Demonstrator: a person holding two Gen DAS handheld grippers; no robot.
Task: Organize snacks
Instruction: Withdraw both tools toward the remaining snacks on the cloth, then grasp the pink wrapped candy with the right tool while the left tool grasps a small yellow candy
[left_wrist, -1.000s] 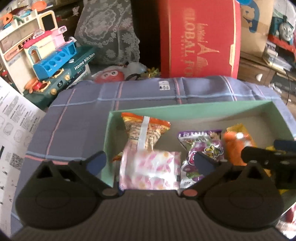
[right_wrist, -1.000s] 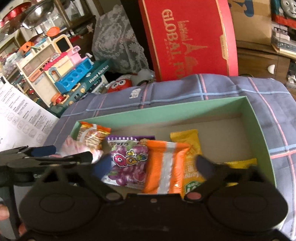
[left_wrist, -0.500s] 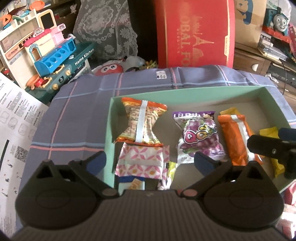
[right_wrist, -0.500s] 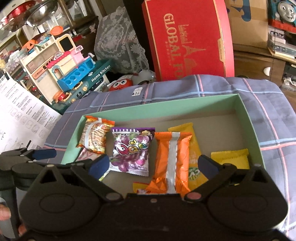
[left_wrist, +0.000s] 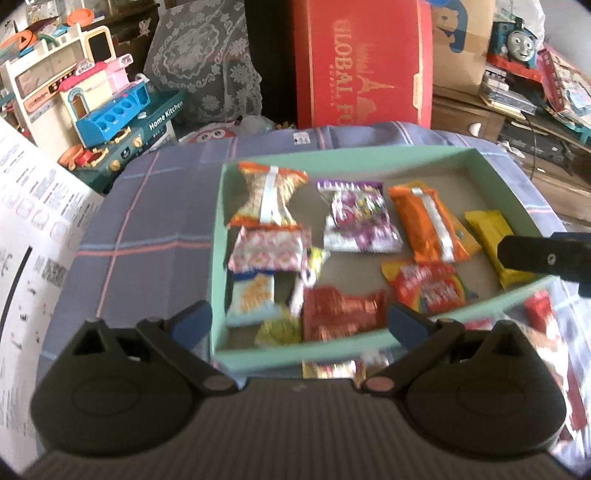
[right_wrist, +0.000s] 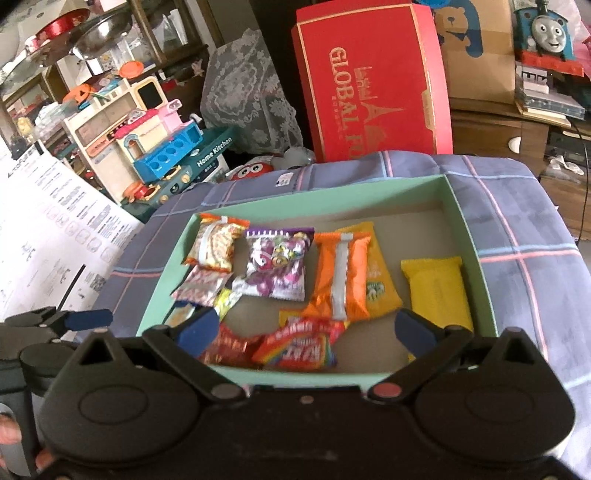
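A shallow green box (left_wrist: 295, 355) lies on the checked cloth and holds several snack packets. Along its left wall lie an orange-white packet (left_wrist: 267, 195), a pink patterned packet (left_wrist: 269, 249) and a small blue-white one (left_wrist: 253, 299). A purple gummy pack (right_wrist: 277, 262), an orange packet (right_wrist: 341, 273), a yellow packet (right_wrist: 436, 291) and a red rainbow packet (right_wrist: 299, 347) lie further right. My left gripper (left_wrist: 299, 318) hangs open above the box's near wall, holding nothing. My right gripper (right_wrist: 304, 329) is open too, over the near right part of the green box (right_wrist: 469, 236).
Loose packets (left_wrist: 539, 314) lie on the cloth (left_wrist: 147, 221) outside the box's near right corner. A red gift box (left_wrist: 364, 62) stands behind, a toy kitchen (left_wrist: 92, 103) at the back left, a printed white sheet (left_wrist: 29, 221) on the left.
Both grippers have drawn back and up from the box, so its near wall now shows. The pink packet that sat between my left fingers now lies in the box.
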